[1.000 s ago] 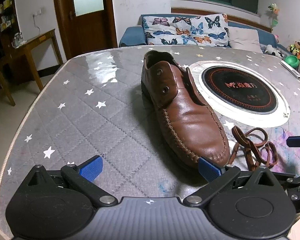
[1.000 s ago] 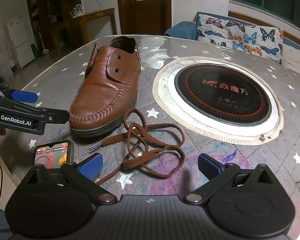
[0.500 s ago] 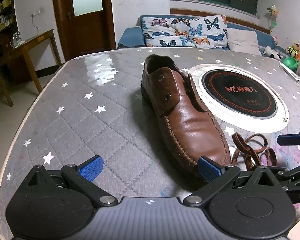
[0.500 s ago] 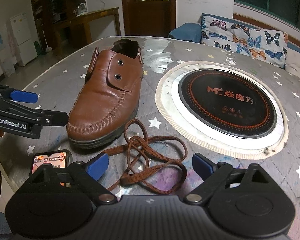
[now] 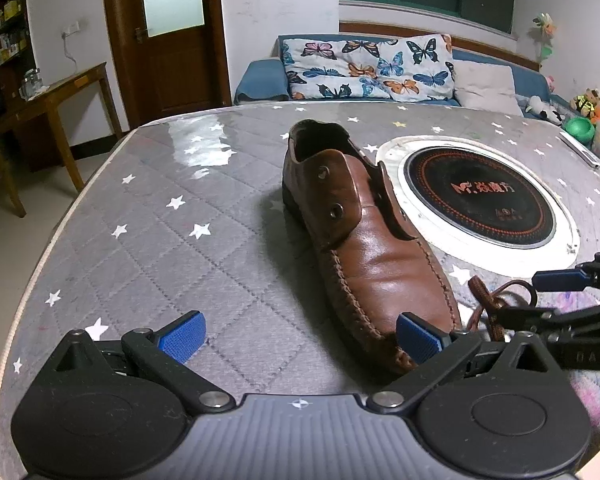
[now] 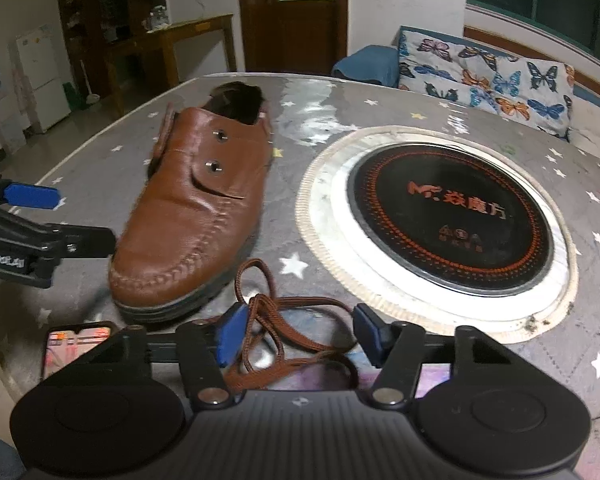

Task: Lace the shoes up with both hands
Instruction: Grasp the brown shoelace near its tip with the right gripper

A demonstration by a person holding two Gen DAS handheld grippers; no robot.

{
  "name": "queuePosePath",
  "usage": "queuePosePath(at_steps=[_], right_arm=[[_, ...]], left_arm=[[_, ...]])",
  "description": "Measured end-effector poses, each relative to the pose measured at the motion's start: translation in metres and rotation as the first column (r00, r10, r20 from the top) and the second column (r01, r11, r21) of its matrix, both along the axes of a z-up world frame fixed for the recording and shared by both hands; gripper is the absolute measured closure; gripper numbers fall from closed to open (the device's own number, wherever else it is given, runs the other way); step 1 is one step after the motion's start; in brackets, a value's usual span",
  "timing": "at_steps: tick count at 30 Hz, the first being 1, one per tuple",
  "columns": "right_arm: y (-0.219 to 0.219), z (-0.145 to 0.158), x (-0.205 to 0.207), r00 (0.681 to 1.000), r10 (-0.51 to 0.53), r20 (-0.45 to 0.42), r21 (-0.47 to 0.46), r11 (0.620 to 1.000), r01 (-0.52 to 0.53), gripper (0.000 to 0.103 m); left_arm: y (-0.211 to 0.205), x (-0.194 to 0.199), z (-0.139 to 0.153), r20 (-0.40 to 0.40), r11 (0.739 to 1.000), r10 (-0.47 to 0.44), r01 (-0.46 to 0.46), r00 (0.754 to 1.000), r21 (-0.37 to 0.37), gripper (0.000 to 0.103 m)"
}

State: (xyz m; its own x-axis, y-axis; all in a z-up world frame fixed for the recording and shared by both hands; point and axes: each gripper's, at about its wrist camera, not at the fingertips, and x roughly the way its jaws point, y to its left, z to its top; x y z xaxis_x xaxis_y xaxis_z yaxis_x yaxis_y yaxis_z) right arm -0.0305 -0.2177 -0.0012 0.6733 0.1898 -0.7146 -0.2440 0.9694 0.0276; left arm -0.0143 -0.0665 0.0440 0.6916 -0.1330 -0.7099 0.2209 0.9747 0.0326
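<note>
Right wrist view showed the right gripper (image 6: 298,332) with blue pads apart, straddling the tangled brown flat shoelace (image 6: 284,320) on the grey star-quilted tabletop (image 6: 100,160), just right of the brown leather shoe's (image 6: 196,208) toe. Left wrist view showed the left gripper (image 5: 300,336) spread wide, its right pad (image 5: 416,338) before the toe, gripping nothing

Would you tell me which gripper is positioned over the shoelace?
The right gripper: its jaws straddle the brown shoelace; the left gripper faces the shoe.
</note>
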Motion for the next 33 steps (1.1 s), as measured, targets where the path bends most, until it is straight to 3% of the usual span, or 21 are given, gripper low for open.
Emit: queuePosePath(at_steps=[9,16,24,33], right_arm=[[-0.031,0.004,-0.003,0.996,-0.09,0.002,-0.005,0.996,0.09,0.048],[-0.033,0.013,-0.01,0.998,-0.065,0.025,-0.042,0.997,0.066,0.047],[-0.011,0.017,-0.023,0.997,0.072,0.036,-0.099,0.993,-0.068,0.047],[0.013,0.011,-0.027,0.981,0.19,0.033,-0.199,0.963,-0.18,0.046]], left_arm=[[0.0,0.003,-0.001,-0.002,1.0,-0.001,0.001,1.0,-0.003,0.0],[0.001,0.002,-0.001,-0.004,1.0,-0.005,0.005,1.0,0.002,0.0],[0.0,0.001,-0.002,-0.005,1.0,-0.004,0.004,1.0,0.002,0.0],[0.0,0.001,-0.002,-0.006,1.0,-0.004,0.004,1.0,-0.001,0.0]])
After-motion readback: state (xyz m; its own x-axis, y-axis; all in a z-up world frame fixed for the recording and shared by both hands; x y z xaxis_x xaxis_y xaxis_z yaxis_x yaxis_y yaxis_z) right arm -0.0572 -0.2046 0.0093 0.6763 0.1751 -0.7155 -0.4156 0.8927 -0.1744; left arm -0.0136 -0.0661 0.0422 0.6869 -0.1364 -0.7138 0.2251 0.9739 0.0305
